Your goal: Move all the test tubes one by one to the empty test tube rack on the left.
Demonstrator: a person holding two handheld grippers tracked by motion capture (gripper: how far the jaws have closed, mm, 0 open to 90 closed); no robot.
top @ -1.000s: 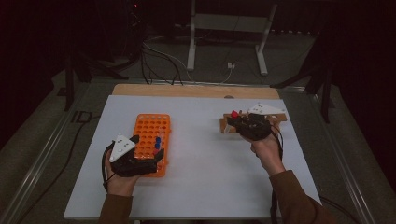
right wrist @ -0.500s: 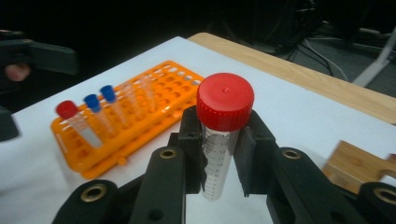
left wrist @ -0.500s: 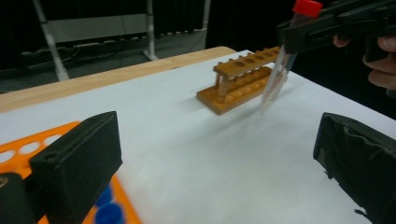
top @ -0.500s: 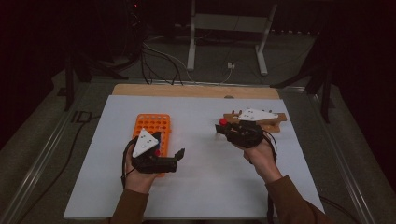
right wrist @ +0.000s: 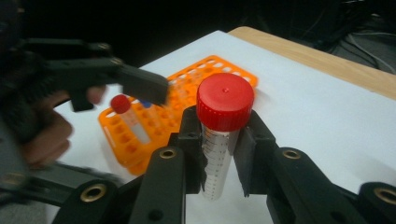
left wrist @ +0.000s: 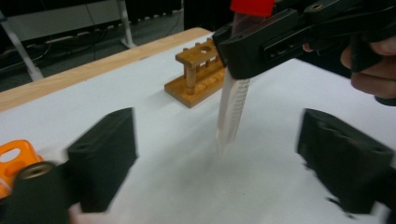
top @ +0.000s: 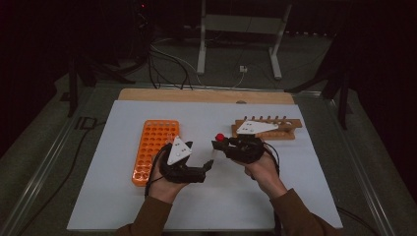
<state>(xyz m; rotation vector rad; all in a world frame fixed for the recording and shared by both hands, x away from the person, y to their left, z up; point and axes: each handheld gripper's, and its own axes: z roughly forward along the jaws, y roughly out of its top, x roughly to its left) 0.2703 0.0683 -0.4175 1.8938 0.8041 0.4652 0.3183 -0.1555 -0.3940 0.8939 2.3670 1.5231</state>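
pinching a red-capped tube (right wrist: 219, 140), right gripper (right wrist: 219, 154) hovers mid-table; left gripper (left wrist: 224, 154) spread wide.

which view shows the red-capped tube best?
Right gripper view: the red-capped tube stands close up, cap and graduations clear, clamped in the right hand-held gripper. Left gripper view shows its tapered lower end; high view, a small red cap.

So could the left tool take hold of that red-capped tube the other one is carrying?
Probably yes: the left tool is open, its jaws either side of the clear red-capped plastic tube hanging from the right tool, nothing between.
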